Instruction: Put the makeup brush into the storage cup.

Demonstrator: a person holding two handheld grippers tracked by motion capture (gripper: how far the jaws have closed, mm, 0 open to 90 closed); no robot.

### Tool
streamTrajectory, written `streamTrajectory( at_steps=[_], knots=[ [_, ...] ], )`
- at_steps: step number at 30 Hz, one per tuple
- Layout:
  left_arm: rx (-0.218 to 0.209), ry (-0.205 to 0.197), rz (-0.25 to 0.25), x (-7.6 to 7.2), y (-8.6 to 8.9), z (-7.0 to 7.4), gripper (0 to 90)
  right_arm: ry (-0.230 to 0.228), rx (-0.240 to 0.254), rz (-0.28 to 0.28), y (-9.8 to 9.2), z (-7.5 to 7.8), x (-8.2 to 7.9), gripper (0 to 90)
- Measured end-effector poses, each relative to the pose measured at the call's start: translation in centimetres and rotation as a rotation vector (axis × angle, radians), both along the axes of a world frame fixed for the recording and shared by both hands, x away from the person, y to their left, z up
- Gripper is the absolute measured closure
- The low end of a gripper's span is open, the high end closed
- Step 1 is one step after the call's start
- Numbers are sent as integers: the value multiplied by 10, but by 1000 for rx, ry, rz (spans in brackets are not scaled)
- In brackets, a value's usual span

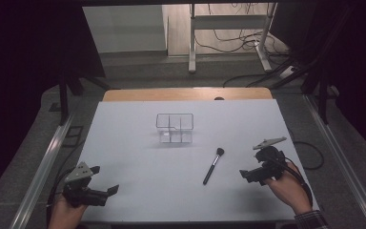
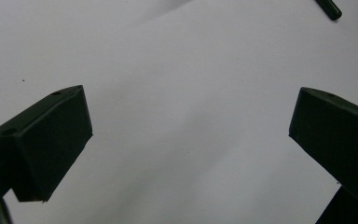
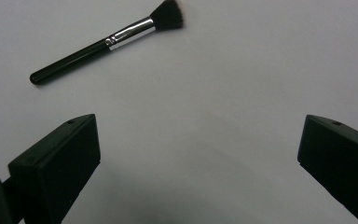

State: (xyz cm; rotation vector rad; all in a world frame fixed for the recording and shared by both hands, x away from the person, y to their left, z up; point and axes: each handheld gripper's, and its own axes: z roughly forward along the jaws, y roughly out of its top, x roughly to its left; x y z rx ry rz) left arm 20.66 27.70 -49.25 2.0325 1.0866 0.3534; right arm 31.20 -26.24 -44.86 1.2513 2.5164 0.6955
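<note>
We held our right gripper (image 1: 253, 167) near the tabletop's (image 1: 138, 191) right edge, jaws spread wide and empty, aimed toward the makeup brush (image 3: 107, 39) lying flat just ahead. We judged the reach barely begun: next we needed to close in across its handle. Our left gripper (image 1: 102, 181) waited released at the near-left corner. A clear divided organiser (image 1: 174, 128) stood mid-tabletop toward the far edge; nothing blocked the way.
</note>
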Motion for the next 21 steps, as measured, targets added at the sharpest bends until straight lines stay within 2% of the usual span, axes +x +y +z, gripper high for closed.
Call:
streamTrajectory(
  at_steps=[14, 21],
  knots=[
    [4, 1, -3, 0, -1, 0, 0, 15, -2, -1, 14, -2, 8, 0],
    [6, -1, -4, 0, -1, 0, 0, 14, 14, -10, 24, -2, 12, 0]
  ],
)
